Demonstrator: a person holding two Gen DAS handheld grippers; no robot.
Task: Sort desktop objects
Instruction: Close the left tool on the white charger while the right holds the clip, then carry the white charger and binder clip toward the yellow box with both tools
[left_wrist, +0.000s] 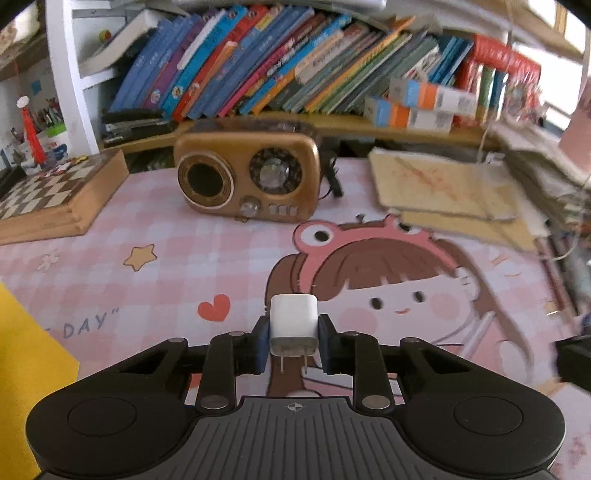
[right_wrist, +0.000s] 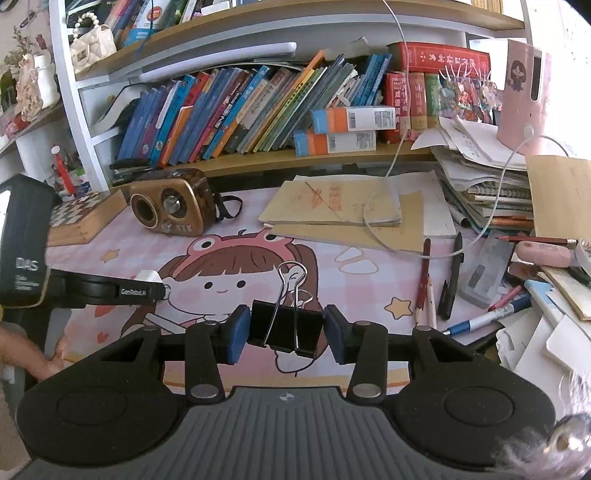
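My left gripper (left_wrist: 293, 338) is shut on a white USB charger plug (left_wrist: 293, 323), prongs pointing back toward the camera, held above the pink cartoon desk mat (left_wrist: 147, 229). My right gripper (right_wrist: 284, 328) is shut on a black binder clip (right_wrist: 284, 326) with silver wire handles standing up, also above the mat. The left gripper with the white plug (right_wrist: 149, 276) shows at the left of the right wrist view.
A gold retro radio (left_wrist: 247, 177) stands at the back of the mat, a wooden chessboard box (left_wrist: 51, 195) to its left, yellow notebooks (right_wrist: 332, 206) to its right. Pens and pencils (right_wrist: 436, 280) lie at the right by paper stacks (right_wrist: 487, 184). A yellow sheet (left_wrist: 26, 369) lies at left. Bookshelf behind.
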